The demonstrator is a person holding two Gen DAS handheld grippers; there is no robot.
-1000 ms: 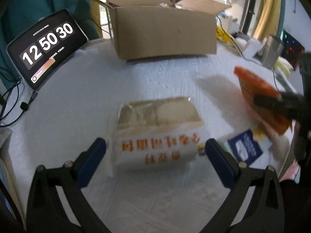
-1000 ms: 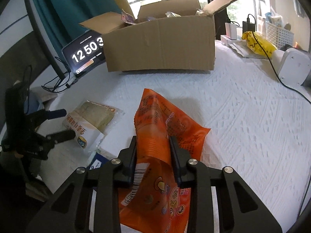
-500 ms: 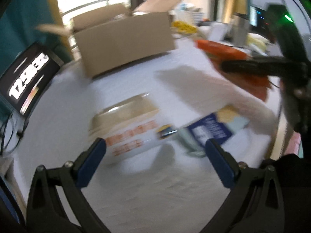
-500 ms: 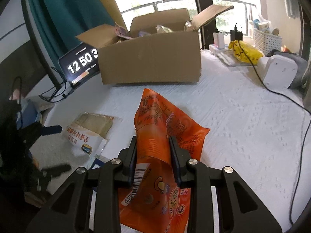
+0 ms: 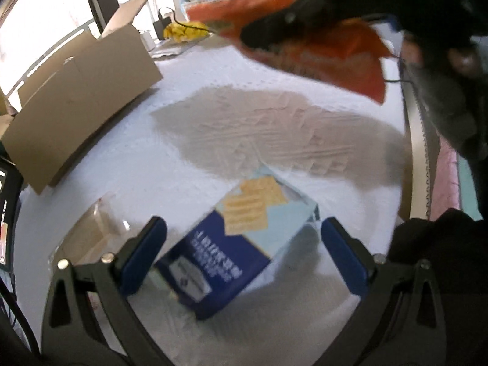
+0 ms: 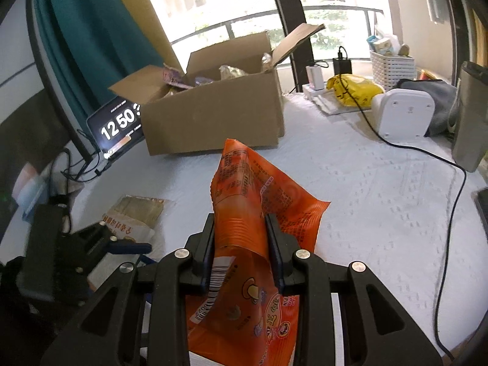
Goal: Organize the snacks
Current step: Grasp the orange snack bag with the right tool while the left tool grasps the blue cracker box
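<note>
My right gripper [image 6: 241, 244] is shut on an orange snack bag [image 6: 253, 189] and holds it above the white tablecloth; the bag also shows in the left wrist view [image 5: 329, 48]. My left gripper [image 5: 241, 256] is open, low over the table, its blue pads either side of a blue and pale crackers box [image 5: 241, 244]. A clear and white snack packet [image 6: 134, 216] lies to the left of it, also in the left wrist view [image 5: 88, 238]. An open cardboard box [image 6: 213, 109] with snacks inside stands at the back.
A tablet clock [image 6: 117, 128] leans left of the cardboard box. A white device [image 6: 402, 113], a black cable [image 6: 451, 164], a yellow bag [image 6: 353, 90] and a white basket [image 6: 392, 67] sit at the right. The table's edge [image 5: 418, 140] runs near my left gripper.
My left gripper swung right from the white packet to straddle the blue box. My right gripper lifted the orange bag higher and nearer the cardboard box.
</note>
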